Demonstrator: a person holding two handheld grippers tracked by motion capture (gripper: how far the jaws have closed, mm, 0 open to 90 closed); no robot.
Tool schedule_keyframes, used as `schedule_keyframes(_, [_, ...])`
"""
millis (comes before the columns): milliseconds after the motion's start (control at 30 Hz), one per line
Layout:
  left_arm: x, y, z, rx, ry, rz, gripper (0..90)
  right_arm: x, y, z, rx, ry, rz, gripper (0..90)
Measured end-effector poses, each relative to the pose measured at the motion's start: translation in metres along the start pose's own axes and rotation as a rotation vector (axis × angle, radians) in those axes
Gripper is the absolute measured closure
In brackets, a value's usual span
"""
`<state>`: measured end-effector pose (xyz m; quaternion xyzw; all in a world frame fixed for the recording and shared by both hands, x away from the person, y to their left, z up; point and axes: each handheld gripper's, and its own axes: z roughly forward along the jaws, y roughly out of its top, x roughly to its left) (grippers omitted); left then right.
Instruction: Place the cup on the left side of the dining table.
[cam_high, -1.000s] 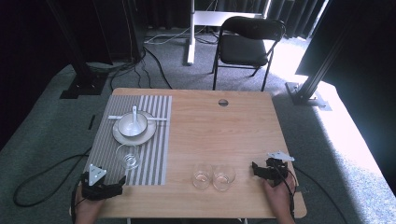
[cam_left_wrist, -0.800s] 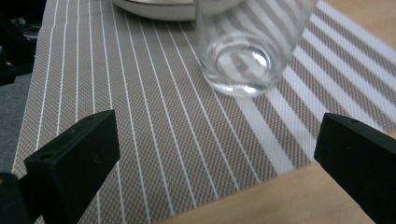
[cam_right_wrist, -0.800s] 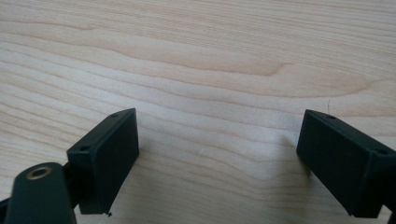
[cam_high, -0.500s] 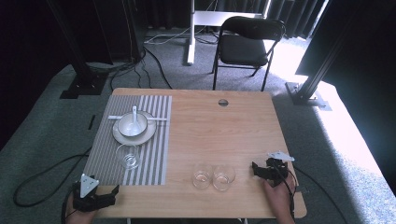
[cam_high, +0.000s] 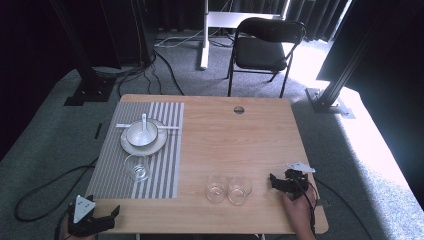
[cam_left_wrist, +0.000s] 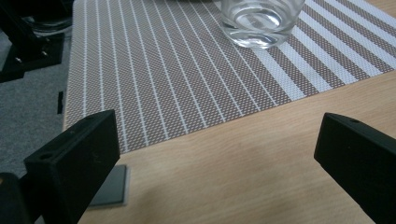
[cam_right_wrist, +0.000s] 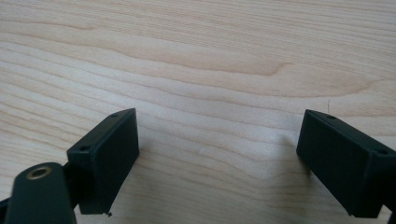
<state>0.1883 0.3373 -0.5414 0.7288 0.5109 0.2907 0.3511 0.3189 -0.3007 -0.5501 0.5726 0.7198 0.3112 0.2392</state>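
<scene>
Currently both grippers idle, jaws spread and empty: left gripper (cam_high: 92, 220) at table's (cam_high: 240, 145) 7 o'clock corner, right gripper (cam_high: 285, 181) at 4 o'clock. Two glasses (cam_high: 228, 189) at 6 o'clock; nothing apparently started.

Three empty glasses (cam_high: 228, 190) on table (cam_high: 235, 145)

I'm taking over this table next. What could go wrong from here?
The two glasses stand near the table's front edge, close to the open right gripper; a careless sweep might tip them. The glass on the striped mat lies ahead of the open left gripper; a fast approach may knock it.
</scene>
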Motion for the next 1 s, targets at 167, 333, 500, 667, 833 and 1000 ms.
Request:
schedule_keyframes(167, [0.002,-0.009,-0.009,-0.040,-0.015,0.005,0.7,0.000,0.000,0.000,-0.001,0.000,0.000,12.4])
schedule_keyframes(333, [0.004,-0.013,-0.012,-0.038,-0.025,0.006,0.7,0.000,0.000,0.000,0.000,0.000,0.000,12.4])
schedule_keyframes(500, [0.005,-0.017,-0.013,-0.022,-0.026,0.005,0.7,0.000,0.000,0.000,0.000,0.000,0.000,12.3])
schedule_keyframes(667, [0.008,-0.020,-0.014,-0.019,-0.012,-0.012,0.7,0.000,0.000,0.000,0.000,0.000,0.000,12.4])
schedule_keyframes(833, [0.009,-0.022,-0.013,-0.009,0.040,-0.003,0.7,0.000,0.000,0.000,0.000,0.000,0.000,12.4])
schedule_keyframes(1000, [0.011,-0.022,-0.014,-0.015,0.061,-0.025,0.7,0.000,0.000,0.000,0.000,0.000,0.000,12.4])
